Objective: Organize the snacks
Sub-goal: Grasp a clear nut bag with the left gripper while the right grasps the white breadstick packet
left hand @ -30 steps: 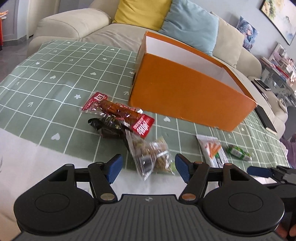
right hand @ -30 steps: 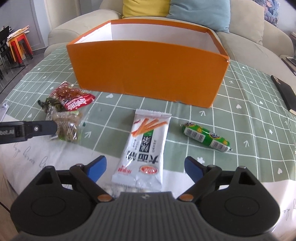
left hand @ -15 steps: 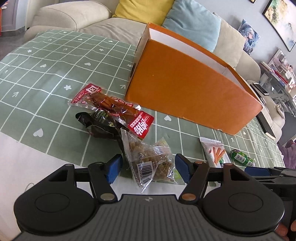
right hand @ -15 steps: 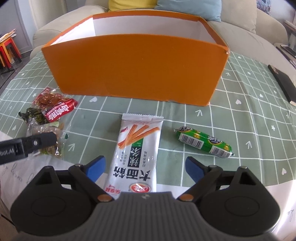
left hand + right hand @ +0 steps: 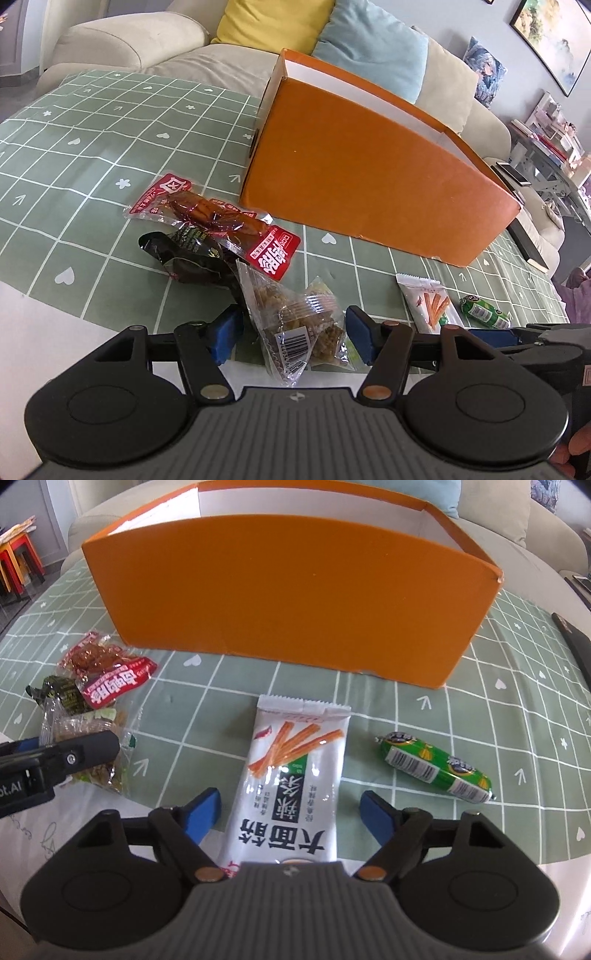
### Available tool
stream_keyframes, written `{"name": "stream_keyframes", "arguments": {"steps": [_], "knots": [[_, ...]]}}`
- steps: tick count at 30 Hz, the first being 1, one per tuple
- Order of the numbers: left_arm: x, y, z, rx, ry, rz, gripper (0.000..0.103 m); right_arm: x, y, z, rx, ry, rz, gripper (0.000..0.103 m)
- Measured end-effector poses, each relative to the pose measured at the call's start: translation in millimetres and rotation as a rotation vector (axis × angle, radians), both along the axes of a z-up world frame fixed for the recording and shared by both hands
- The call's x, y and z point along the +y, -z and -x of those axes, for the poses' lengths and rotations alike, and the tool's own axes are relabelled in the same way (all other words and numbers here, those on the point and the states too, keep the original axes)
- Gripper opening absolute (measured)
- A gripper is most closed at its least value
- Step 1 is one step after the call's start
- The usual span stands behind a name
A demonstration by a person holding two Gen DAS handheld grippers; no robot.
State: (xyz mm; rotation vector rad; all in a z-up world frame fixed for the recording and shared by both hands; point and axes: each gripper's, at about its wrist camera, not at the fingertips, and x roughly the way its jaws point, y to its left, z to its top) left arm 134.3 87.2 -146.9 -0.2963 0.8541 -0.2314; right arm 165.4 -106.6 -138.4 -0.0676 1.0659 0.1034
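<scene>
Straddling clear snack bag (image 5: 295, 325), left claw (image 5: 291, 334) wide

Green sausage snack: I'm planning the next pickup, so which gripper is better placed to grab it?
Right. The green sausage lies just beside the open right gripper, while the left gripper straddles the clear nut packet further away.

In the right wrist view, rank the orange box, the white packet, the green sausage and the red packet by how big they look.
1. orange box
2. white packet, though it lies nearest the camera, which enlarges it
3. red packet and green sausage: these look alike, and the red one is partly overlapped by other snacks, so no ranking.
</scene>
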Motion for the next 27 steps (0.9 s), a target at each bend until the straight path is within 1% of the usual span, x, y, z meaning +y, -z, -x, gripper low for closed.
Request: {"name": "stream_keyframes", "arguments": {"steps": [4, 6, 8, 9, 10, 11, 17, 21, 25, 27], "knots": [[0, 0, 2, -0.01, 0.002, -0.007, 0.068, 1, 0, 0, -0.002, -0.005, -0.006, 0.076], [-1, 0, 2, -0.012, 0.0, -0.01, 0.065, 1, -1, 0, -0.005, -0.007, -0.006, 0.072], [0, 0, 3, -0.012, -0.003, -0.013, 0.062, 1, -2, 1, -0.013, -0.013, -0.006, 0.064], [0, 0, 3, -0.012, -0.005, -0.014, 0.061, 1, -3, 1, -0.013, -0.013, -0.007, 0.063], [1, 0, 3, -0.011, -0.005, -0.015, 0.061, 1, -4, 1, -0.014, -0.014, -0.006, 0.058], [1, 0, 3, -0.011, -0.005, -0.017, 0.06, 1, -4, 2, -0.016, -0.017, -0.006, 0.055], [2, 0, 6, -0.015, -0.008, -0.022, 0.057, 1, -6, 2, -0.016, -0.025, -0.012, 0.049], [5, -1, 8, -0.016, -0.013, -0.022, 0.055, 1, -10, 5, -0.016, -0.031, -0.026, 0.048], [6, -3, 10, -0.012, -0.019, -0.026, 0.054, 6, -23, 13, -0.046, -0.071, -0.024, 0.048], [8, -4, 12, -0.005, -0.023, -0.019, 0.053, 6, -31, 18, -0.06, -0.081, -0.041, 0.048]]}}
